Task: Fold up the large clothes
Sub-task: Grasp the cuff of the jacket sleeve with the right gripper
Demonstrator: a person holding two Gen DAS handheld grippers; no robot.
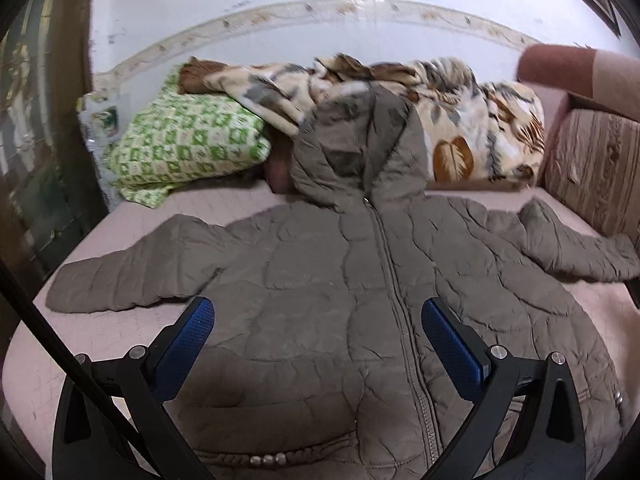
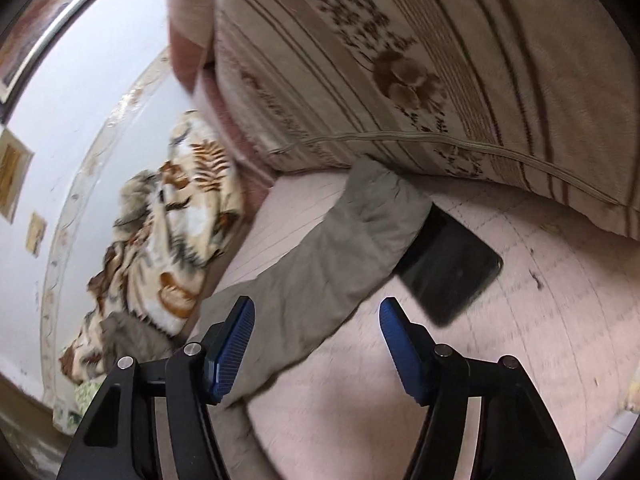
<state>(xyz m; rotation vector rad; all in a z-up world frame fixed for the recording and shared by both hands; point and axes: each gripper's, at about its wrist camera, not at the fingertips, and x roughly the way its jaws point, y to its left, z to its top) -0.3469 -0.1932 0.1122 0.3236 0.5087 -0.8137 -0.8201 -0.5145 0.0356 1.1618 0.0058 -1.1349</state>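
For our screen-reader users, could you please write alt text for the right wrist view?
An open right hand-held gripper hovers over a grey-brown jacket sleeve lying on a pink bed cover. The cuff overlaps a black phone beside a striped cushion.

Left gripper (image 1: 318, 320) and right gripper (image 2: 317, 320) both hover, fingers spread wide.
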